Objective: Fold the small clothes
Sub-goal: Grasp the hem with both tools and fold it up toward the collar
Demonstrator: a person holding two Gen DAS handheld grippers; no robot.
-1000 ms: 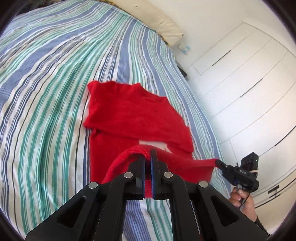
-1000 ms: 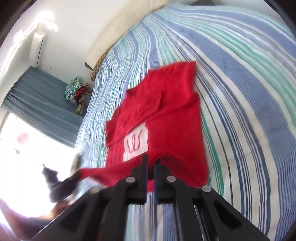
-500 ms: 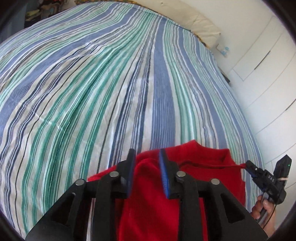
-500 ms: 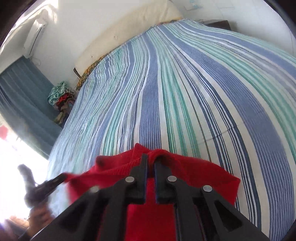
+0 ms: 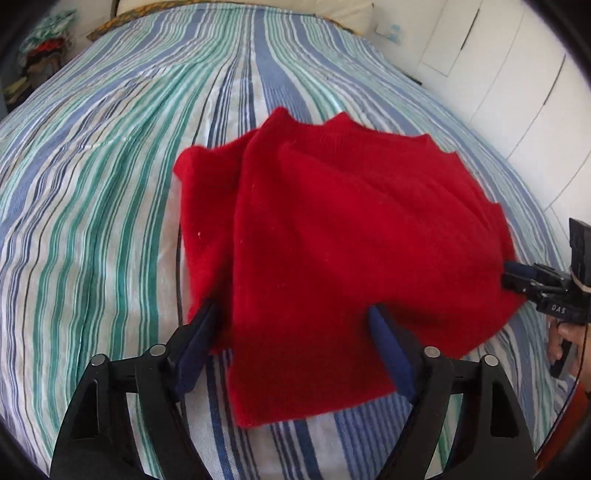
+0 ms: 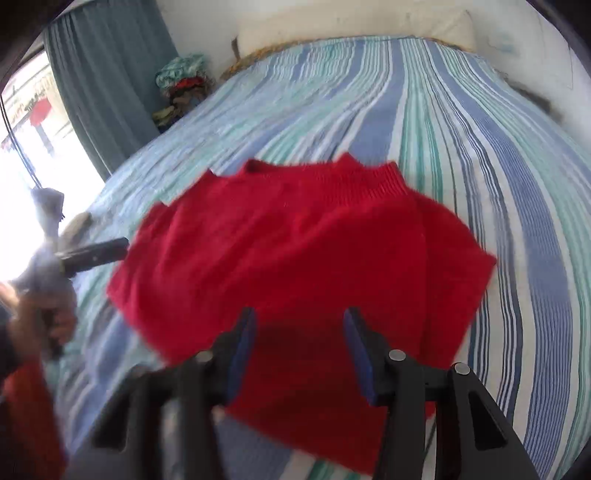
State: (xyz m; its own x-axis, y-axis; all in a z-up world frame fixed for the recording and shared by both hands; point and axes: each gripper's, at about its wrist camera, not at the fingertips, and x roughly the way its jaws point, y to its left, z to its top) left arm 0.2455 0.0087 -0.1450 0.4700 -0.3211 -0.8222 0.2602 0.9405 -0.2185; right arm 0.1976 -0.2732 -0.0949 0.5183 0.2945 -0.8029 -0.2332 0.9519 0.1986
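Note:
A red knitted sweater [image 5: 332, 229] lies folded over on the striped bed cover [image 5: 92, 192], its ribbed edge at the far side. My left gripper [image 5: 291, 326] hovers over its near left part; the jaws are opening wide and the pads [image 5: 195, 339] do not press the cloth beneath them. My right gripper [image 6: 299, 334] stands over the near right part of the sweater [image 6: 303, 251], jaws also opening, nothing pinched. In the left wrist view the right gripper [image 5: 513, 275] sits at the sweater's right edge. In the right wrist view the left gripper [image 6: 92, 254] is a blur at the left edge.
A pale pillow [image 6: 351, 22] lies at the head of the bed. White wardrobe doors [image 5: 517, 74] stand along the right side. A pile of clothes [image 6: 181, 85] sits beside a grey-blue curtain [image 6: 107, 81] and a bright window. A person's hand [image 5: 561, 339] holds the right gripper.
Both grippers carried the sweater's near hem forward over its body, then their jaws went from shut to open and let it go. The sweater now lies folded in half.

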